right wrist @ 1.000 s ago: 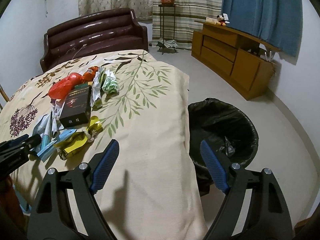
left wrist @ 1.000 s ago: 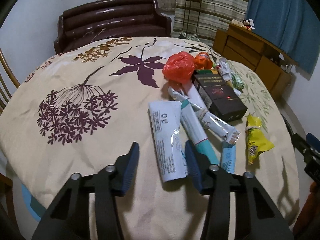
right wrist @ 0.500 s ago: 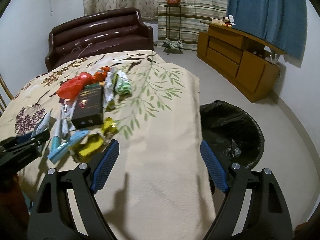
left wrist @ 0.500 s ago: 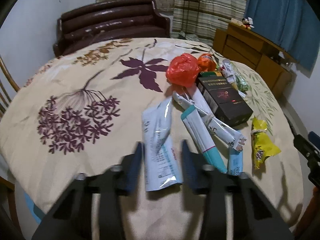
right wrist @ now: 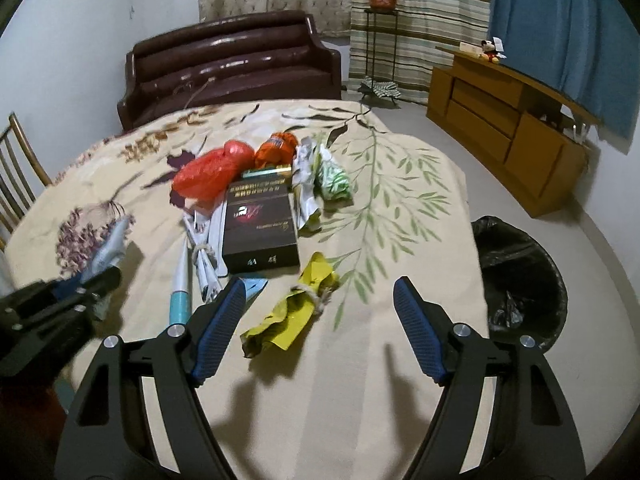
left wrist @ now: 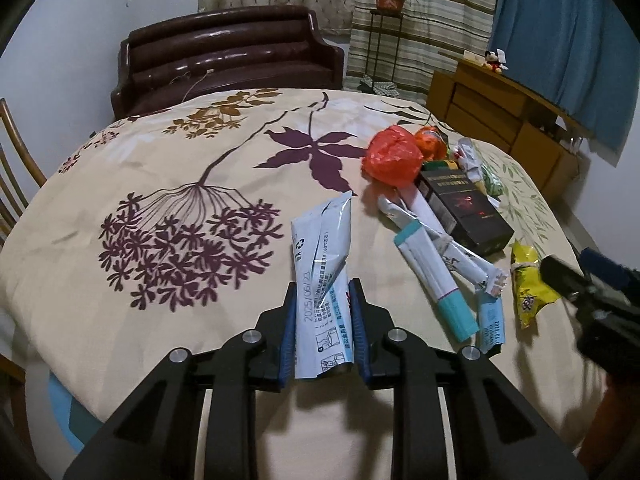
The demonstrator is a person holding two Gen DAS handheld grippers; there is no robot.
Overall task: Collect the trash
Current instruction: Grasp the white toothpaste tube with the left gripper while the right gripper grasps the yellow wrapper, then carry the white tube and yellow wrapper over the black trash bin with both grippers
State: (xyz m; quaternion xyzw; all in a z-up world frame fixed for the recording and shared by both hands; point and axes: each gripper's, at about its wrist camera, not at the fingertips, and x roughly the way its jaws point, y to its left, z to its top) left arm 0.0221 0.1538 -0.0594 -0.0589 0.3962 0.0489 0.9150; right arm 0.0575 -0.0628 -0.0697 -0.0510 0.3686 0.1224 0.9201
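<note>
Left wrist view: left gripper (left wrist: 323,326) pinches a flat, crinkled white packet (left wrist: 322,264) at 6 o'clock on the floral cloth (left wrist: 160,168). Right gripper (right wrist: 320,330) gapes wide, a crumpled yellow wrapper (right wrist: 294,310) between its fingers.

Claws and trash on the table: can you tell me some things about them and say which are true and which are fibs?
1. The left claw is squeezing the white packet. True.
2. The right claw is holding the yellow wrapper. False: it is open, and the wrapper lies on the tablecloth.
3. The black box is in the bin. False: it is on the table.
4. The red bag sits beyond the black box. True.
</note>
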